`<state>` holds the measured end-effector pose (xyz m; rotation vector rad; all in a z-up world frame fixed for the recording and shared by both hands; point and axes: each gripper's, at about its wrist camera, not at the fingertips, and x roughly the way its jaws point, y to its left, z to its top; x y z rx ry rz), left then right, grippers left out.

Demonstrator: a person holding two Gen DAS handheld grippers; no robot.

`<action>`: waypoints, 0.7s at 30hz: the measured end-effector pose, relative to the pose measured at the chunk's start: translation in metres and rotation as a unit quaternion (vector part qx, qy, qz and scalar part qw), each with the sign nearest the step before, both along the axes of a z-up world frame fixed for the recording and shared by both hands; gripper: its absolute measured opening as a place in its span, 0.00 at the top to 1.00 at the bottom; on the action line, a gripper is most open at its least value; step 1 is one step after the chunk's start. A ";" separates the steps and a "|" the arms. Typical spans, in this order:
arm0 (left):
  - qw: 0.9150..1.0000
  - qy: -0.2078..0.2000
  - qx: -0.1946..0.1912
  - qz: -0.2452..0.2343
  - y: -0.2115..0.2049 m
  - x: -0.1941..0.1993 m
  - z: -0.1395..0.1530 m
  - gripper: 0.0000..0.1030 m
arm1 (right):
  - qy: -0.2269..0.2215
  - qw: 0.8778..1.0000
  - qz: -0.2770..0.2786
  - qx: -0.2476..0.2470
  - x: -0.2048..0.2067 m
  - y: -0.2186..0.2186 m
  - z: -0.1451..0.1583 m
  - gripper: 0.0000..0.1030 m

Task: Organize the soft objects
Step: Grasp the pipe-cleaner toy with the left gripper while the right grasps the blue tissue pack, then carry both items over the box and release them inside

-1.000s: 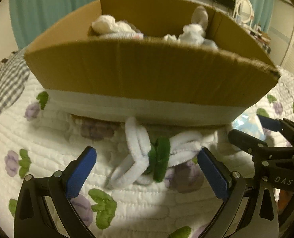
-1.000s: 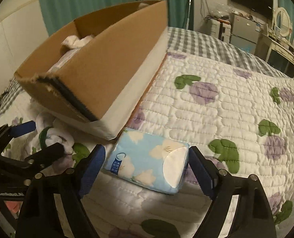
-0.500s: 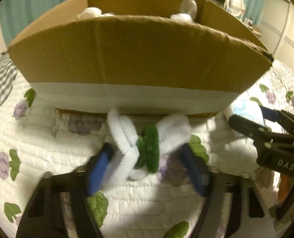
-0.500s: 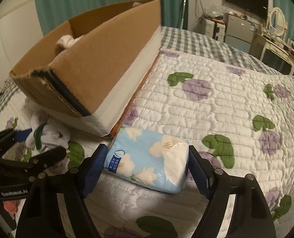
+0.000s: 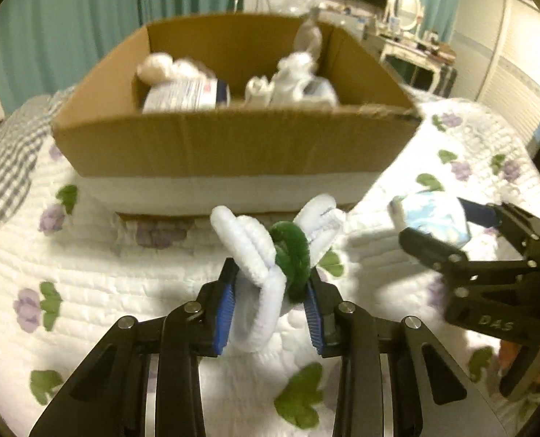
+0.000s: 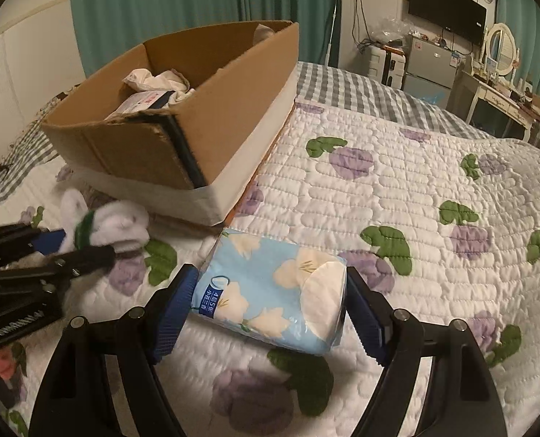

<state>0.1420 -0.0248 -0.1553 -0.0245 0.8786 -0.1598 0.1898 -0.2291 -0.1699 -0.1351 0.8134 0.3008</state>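
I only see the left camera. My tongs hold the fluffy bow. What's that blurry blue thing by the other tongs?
Observer: A tissue pack, blue with white flowers, lying on the quilt.
Child: Do the right tongs have it?
Observer: The right tongs have one pad at each end of the pack. I can't tell whether they squeeze it.
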 end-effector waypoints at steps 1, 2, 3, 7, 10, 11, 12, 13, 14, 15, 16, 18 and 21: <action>1.000 -0.003 -0.006 -0.003 0.002 -0.005 0.005 0.68 | -0.003 1.000 0.001 -0.002 -0.003 0.000 0.002 0.23; 1.000 -0.008 -0.010 -0.004 0.007 -0.006 0.011 0.68 | -0.007 1.000 0.002 -0.005 -0.004 0.002 0.006 0.23; 1.000 -0.015 -0.009 -0.004 0.010 -0.010 0.017 0.68 | -0.011 1.000 0.004 -0.009 -0.008 0.005 0.010 0.23; 0.999 -0.039 -0.006 -0.002 0.012 -0.016 0.048 0.68 | -0.030 0.999 0.014 -0.031 -0.024 0.012 0.029 0.23; 0.998 -0.057 -0.005 0.001 0.012 -0.020 0.069 0.68 | -0.043 0.998 0.017 -0.036 -0.034 0.014 0.048 0.23; 0.998 -0.061 -0.004 0.002 0.013 -0.018 0.073 0.68 | -0.047 0.998 0.017 -0.037 -0.038 0.015 0.054 0.23; 0.998 -0.066 -0.003 0.001 0.013 -0.019 0.080 0.68 | -0.052 0.998 0.017 -0.038 -0.041 0.015 0.060 0.23; 0.998 -0.070 -0.002 0.000 0.015 -0.021 0.084 0.68 | -0.060 0.997 0.019 -0.040 -0.045 0.016 0.071 0.23; 0.997 -0.079 0.000 -0.001 0.018 -0.023 0.092 0.68 | -0.067 0.997 0.020 -0.042 -0.049 0.018 0.079 0.23; 0.996 -0.086 0.003 0.000 0.020 -0.025 0.097 0.68 | -0.072 0.996 0.021 -0.042 -0.051 0.019 0.085 0.23; 0.996 -0.094 0.006 0.001 0.021 -0.026 0.103 0.68 | -0.079 0.996 0.022 -0.043 -0.054 0.021 0.093 0.23; 0.993 -0.116 0.016 -0.001 0.023 -0.027 0.115 0.67 | -0.092 0.995 0.025 -0.042 -0.057 0.025 0.111 0.23; 0.990 -0.142 0.027 -0.005 0.026 -0.023 0.130 0.65 | -0.110 0.993 0.029 -0.036 -0.059 0.031 0.134 0.23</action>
